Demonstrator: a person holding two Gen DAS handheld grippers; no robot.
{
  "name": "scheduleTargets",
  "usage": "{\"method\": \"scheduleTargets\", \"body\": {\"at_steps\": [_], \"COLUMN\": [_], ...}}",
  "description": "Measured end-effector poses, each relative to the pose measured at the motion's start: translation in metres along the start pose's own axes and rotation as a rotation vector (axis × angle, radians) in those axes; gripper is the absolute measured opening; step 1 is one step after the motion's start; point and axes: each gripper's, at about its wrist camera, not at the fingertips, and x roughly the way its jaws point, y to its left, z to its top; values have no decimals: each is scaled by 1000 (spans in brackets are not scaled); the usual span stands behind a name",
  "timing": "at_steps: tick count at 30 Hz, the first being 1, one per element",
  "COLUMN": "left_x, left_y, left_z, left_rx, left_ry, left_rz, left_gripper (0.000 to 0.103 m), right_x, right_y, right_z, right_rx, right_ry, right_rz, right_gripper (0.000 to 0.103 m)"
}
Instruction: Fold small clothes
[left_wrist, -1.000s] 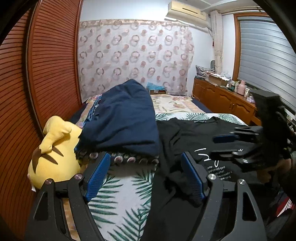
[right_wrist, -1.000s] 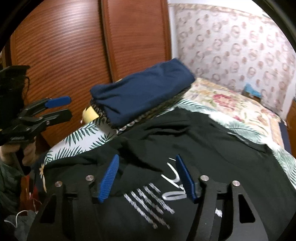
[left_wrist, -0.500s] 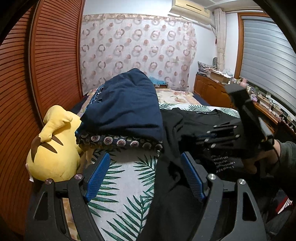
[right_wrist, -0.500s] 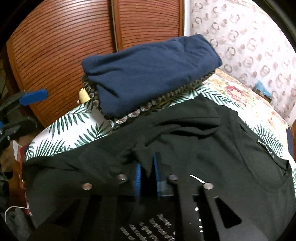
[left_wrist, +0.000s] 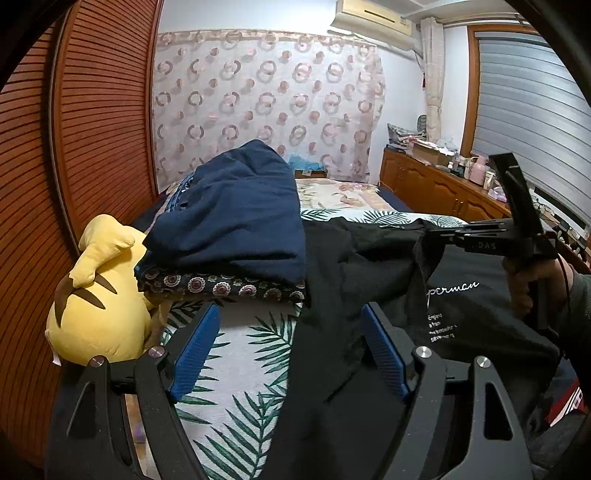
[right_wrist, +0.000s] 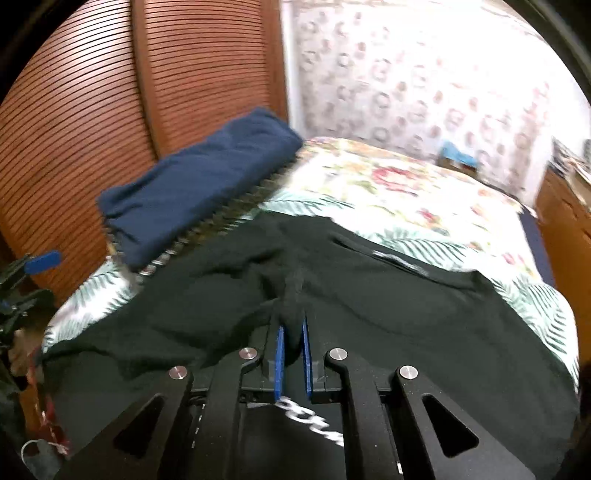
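Observation:
A black T-shirt (left_wrist: 373, 273) with white lettering lies spread on the palm-print bedsheet (left_wrist: 243, 343); it also shows in the right wrist view (right_wrist: 388, 306). My right gripper (right_wrist: 291, 332) is shut on a pinched fold of the black T-shirt and lifts it; from the left wrist view it (left_wrist: 436, 236) holds the cloth up at the right. My left gripper (left_wrist: 291, 339) is open and empty, low over the shirt's left edge, its right finger beside the cloth.
A stack of folded clothes, navy on top (left_wrist: 236, 218), sits on the bed's left, also in the right wrist view (right_wrist: 192, 184). A yellow plush toy (left_wrist: 99, 295) lies beside it. Wooden wardrobe doors (left_wrist: 74, 147) stand left; a wooden cabinet (left_wrist: 436, 192) stands right.
My right gripper closed on a fold of the black T-shirt and has raised it, turning rightward. My left gripper stayed open and shifted slightly.

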Motion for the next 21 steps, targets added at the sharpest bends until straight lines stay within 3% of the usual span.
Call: {"method": "scheduleTargets", "body": {"at_steps": [2, 3, 5, 7, 21], "left_x": [1, 1, 3, 5, 1], "left_y": [-2, -2, -3, -5, -8], "left_z": [0, 0, 1, 1, -3], "left_rx": [1, 3, 6, 11, 10], "left_ry": [1, 3, 5, 10, 13], "left_rz": [-4, -5, -9, -11, -8], "left_gripper": [79, 79, 79, 79, 79], "right_x": [-2, -3, -4, -4, -4], "right_y": [-3, -4, 0, 3, 41], "right_z": [0, 0, 0, -1, -41], "right_rx": [17, 26, 41, 45, 39], "right_ry": [-6, -10, -14, -16, 70], "right_rz": [-57, -65, -60, -58, 113], "right_gripper": [17, 20, 39, 47, 48]}}
